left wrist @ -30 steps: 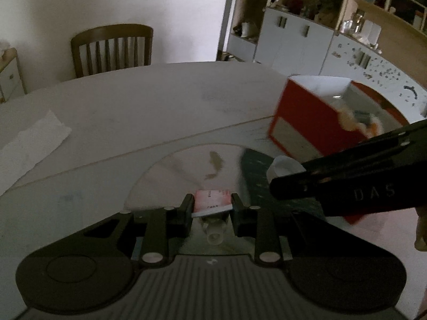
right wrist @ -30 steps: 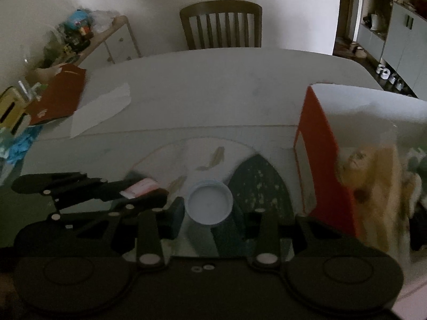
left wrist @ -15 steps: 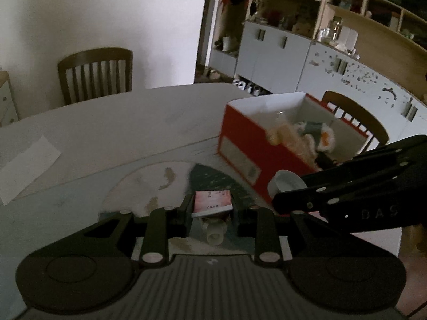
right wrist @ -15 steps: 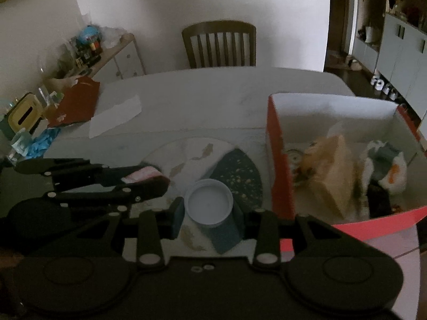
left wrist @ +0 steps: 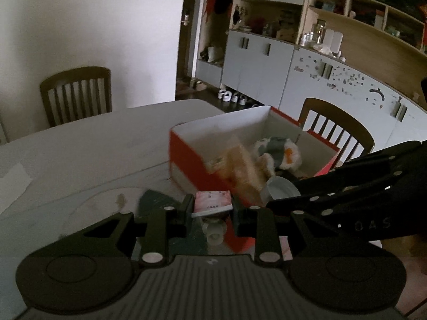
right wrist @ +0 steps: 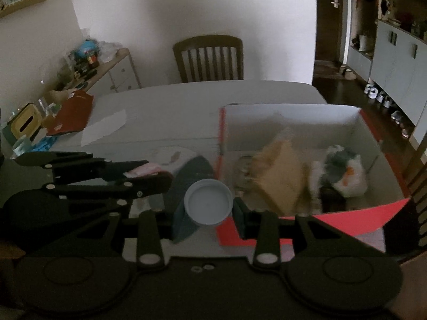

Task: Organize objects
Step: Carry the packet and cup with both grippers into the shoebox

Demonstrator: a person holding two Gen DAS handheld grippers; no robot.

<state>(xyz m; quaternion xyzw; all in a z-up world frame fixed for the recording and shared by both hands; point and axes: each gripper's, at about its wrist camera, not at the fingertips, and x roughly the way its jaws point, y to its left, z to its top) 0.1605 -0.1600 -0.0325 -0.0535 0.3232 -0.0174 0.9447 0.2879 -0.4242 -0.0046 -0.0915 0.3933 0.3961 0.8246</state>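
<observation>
My left gripper (left wrist: 212, 208) is shut on a small pink-and-white packet (left wrist: 212, 199), held above the table near the red box's corner. My right gripper (right wrist: 208, 208) is shut on a round white lid (right wrist: 208, 202); it also shows in the left wrist view (left wrist: 280, 190), just right of the packet. The open red box (right wrist: 315, 222) with white inner walls (left wrist: 186, 157) holds a tan cardboard piece (right wrist: 280, 176) and a grey-white plush toy (right wrist: 344, 170). Both grippers hover at the box's near left corner.
A round placemat with a dark wedge (right wrist: 194, 168) lies on the pale table (right wrist: 173, 101). A white paper sheet (right wrist: 104, 129), a red folder (right wrist: 72, 114) and clutter sit at the left. Wooden chairs (right wrist: 209, 58) (left wrist: 336, 130) stand around the table.
Both grippers have risen and moved right toward the red box, still holding the packet and the lid. The box's inside has come into fuller view.
</observation>
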